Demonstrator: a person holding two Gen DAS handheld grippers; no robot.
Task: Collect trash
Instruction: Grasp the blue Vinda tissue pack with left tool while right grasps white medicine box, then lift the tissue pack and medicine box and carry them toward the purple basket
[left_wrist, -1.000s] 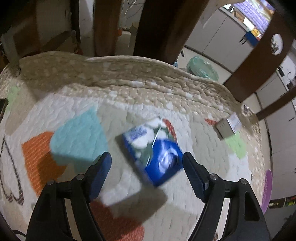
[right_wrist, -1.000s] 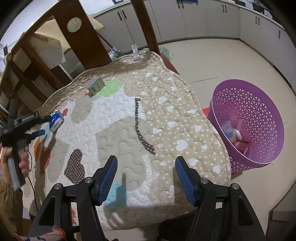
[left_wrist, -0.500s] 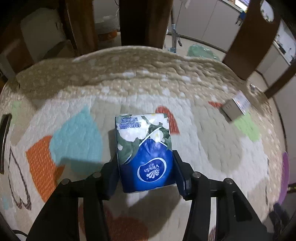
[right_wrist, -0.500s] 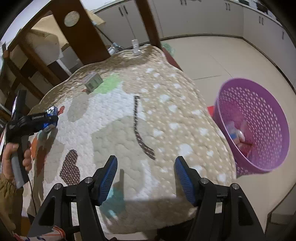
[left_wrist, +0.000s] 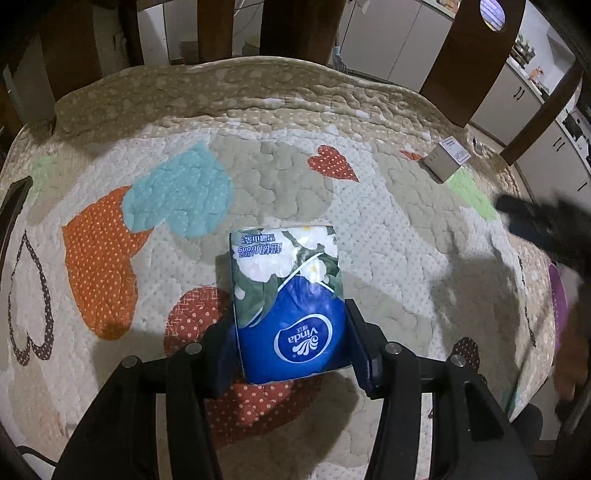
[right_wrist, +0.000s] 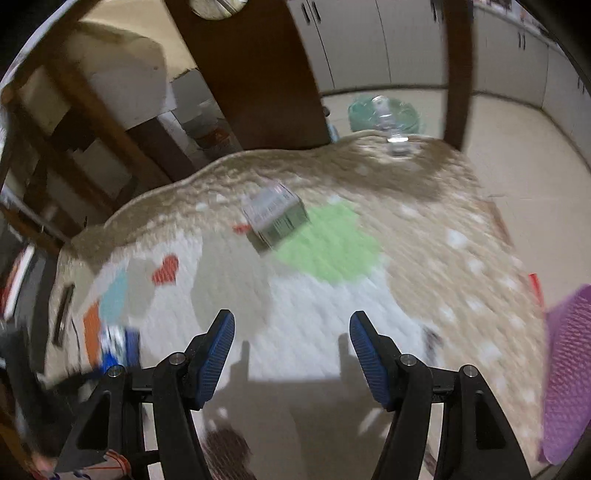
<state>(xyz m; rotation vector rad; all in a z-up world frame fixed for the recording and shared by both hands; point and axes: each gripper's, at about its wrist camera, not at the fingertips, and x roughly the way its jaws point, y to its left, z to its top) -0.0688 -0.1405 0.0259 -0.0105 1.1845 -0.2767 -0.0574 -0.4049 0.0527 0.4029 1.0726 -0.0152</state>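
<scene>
The left tool (left_wrist: 291, 347) is clamped on the near, blue end of the tissue pack (left_wrist: 286, 295), which sits over the quilted bench (left_wrist: 388, 236) near its middle. To carry it well, keep the squeeze firm but not crushing, since the soft pack may sag or slip, and take it right toward the purple basket (right_wrist: 569, 369). The right tool (right_wrist: 291, 343), jaws spread and empty, faces the small box (right_wrist: 275, 218) farther off. A second ago the pack lay loose between open fingers, and the right tool sat farther from the box.
</scene>
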